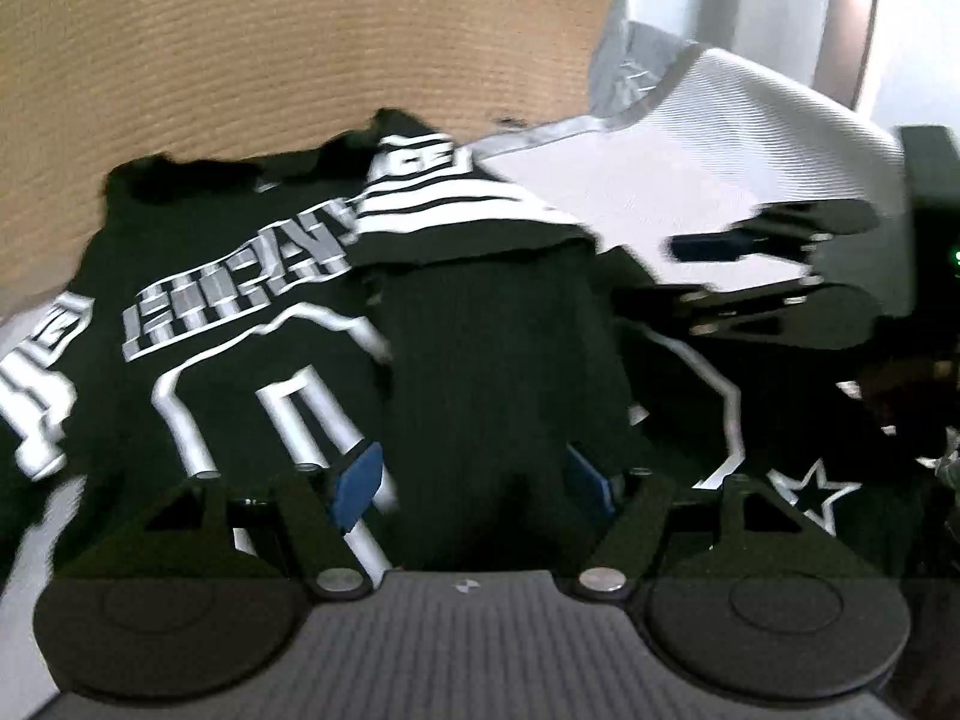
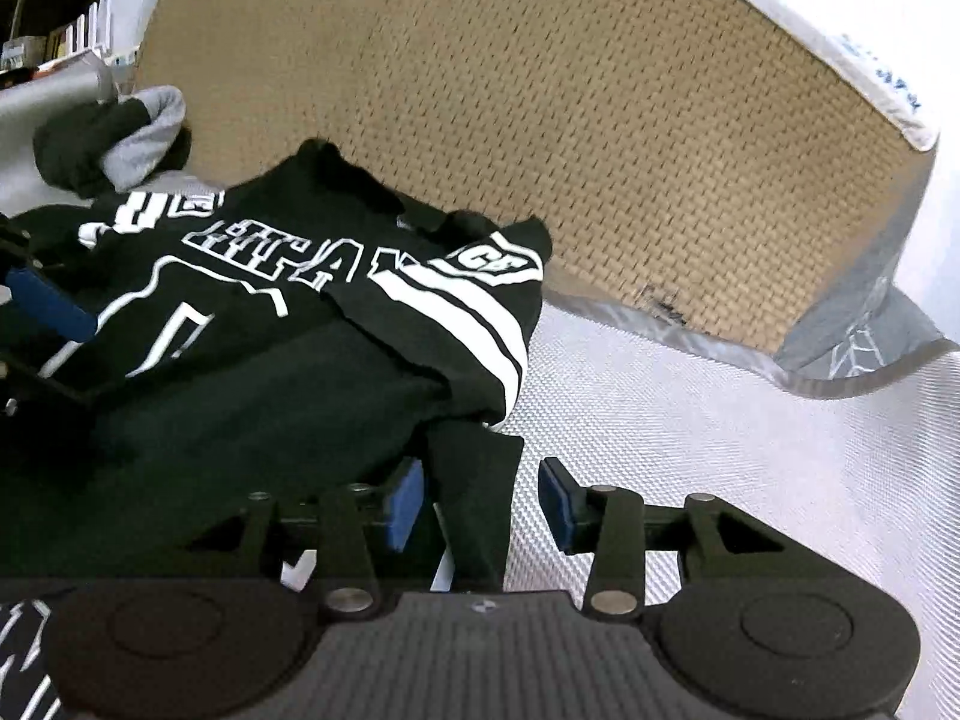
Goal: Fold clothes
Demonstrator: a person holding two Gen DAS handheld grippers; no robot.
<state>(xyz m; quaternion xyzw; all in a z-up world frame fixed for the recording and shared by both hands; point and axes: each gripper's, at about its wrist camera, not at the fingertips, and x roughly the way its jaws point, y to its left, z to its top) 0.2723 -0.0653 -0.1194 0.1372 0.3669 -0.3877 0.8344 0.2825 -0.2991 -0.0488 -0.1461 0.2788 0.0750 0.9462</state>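
The black jersey [image 1: 240, 312] lies on the white sheet [image 2: 720, 450] in front of a woven tan mat [image 2: 540, 120], its lettering partly folded under and its near edge cut off by the camera; the left view is blurred, and the right hand-held gripper [image 1: 750, 252] shows there only as a smear. The left hand-held gripper [image 1: 474, 483] is spread wide with a fold of the jersey lying loose between its blue pads [image 1: 359, 483], not pinched; the right hand-held gripper [image 2: 480, 507] is likewise released, the jersey's hem lying between its pads [image 2: 403, 507], neither visibly pressing on it.

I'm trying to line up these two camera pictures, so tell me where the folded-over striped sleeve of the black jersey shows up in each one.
Left wrist view: the striped sleeve lies just above centre, at the jersey's upper edge.
Right wrist view: the sleeve lies at centre, on the jersey's right edge.
Shared landmark: the tan woven mat behind the jersey.
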